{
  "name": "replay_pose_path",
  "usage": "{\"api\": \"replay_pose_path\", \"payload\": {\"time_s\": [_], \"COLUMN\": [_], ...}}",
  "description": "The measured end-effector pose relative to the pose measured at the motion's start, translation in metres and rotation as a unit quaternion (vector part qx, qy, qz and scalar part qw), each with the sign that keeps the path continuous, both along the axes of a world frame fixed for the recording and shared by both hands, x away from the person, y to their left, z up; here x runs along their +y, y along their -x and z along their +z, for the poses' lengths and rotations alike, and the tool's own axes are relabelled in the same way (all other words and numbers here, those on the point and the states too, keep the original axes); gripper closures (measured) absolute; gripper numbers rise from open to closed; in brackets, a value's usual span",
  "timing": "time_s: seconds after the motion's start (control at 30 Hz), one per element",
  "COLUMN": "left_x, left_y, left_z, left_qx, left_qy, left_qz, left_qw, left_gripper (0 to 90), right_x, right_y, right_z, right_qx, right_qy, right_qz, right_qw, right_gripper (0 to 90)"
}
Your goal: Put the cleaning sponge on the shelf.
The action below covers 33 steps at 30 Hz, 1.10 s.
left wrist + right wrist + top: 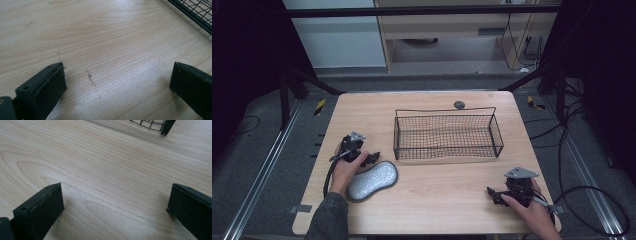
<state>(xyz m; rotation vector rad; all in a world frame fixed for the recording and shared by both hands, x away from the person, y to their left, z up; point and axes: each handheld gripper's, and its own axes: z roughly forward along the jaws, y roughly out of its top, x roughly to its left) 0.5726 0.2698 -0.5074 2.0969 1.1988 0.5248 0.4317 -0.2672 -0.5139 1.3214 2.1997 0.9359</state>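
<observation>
Two claws rest low on a pale wooden worktop (437,185), one in each hand, and no brand, label or writing can be read on anything.

From above, the left claw (373,159) lies at the near left, just beside a grey speckled pad (373,180) shaped like a bean; the left hand (346,170) touches the pad's left end. The right claw (493,194) sits at the near right, well apart from the pad. A black wire basket (447,134) stands between them, farther back, with a small dark disc (459,105) behind it.

The left gripper view has its jaws spread wide over bare wood with a small dark scuff (89,75), and the basket's rim (192,13) at upper right. The right gripper view also has its jaws wide apart over bare wood, with a basket corner (160,125) at the top.
</observation>
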Motion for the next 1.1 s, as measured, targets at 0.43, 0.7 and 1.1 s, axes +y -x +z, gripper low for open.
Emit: {"api": "replay_pose_path", "payload": {"time_s": [0.43, 0.7, 1.1], "left_x": [0.011, 0.019, 0.015], "left_y": [0.030, 0.063, 0.090], "left_z": [0.032, 0.046, 0.056], "left_qx": [-0.018, -0.014, 0.008], "left_qy": [-0.028, -0.032, -0.059], "left_qz": [-0.002, -0.010, -0.054], "left_qw": [0.9994, 0.9993, 0.9967], "left_gripper": [3.8, 3.7, 2.6], "right_x": [0.000, 0.000, 0.000], "right_y": [0.000, 0.000, 0.000], "right_z": [0.000, 0.000, 0.000], "right_qx": [0.000, 0.000, 0.000], "right_qy": [0.000, 0.000, 0.000], "right_qz": [-0.001, -0.001, 0.000], "right_qw": [1.0000, 1.0000, 1.0000], "right_gripper": [0.3, 0.3, 0.3]}}
